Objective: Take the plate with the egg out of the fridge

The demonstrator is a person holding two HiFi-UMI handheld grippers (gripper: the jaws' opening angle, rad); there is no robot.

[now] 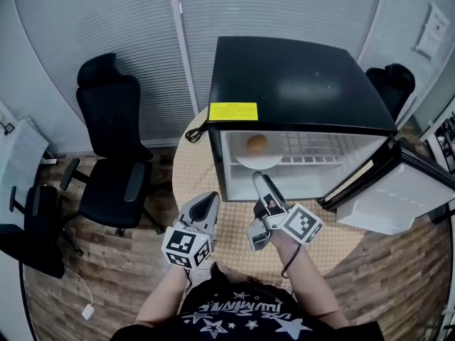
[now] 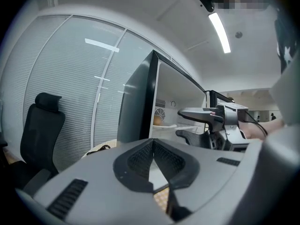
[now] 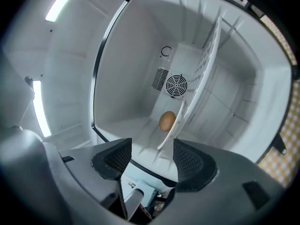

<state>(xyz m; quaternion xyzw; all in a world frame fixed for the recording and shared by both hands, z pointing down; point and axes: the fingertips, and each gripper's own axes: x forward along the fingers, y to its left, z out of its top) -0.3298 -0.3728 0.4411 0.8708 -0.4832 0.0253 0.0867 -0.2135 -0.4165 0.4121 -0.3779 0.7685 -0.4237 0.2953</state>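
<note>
At the fridge [image 1: 298, 84] mouth, ease the spread right tongs [image 1: 260, 182] onto the plate [image 1: 257, 162] rim, egg [image 1: 257, 143] steady; left tongs [image 1: 207, 202] pressed together

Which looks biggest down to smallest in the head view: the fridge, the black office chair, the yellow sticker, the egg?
1. fridge
2. black office chair, though it stands on the floor, farther from the camera, so this is looks only
3. yellow sticker
4. egg, clearly smallest
</note>
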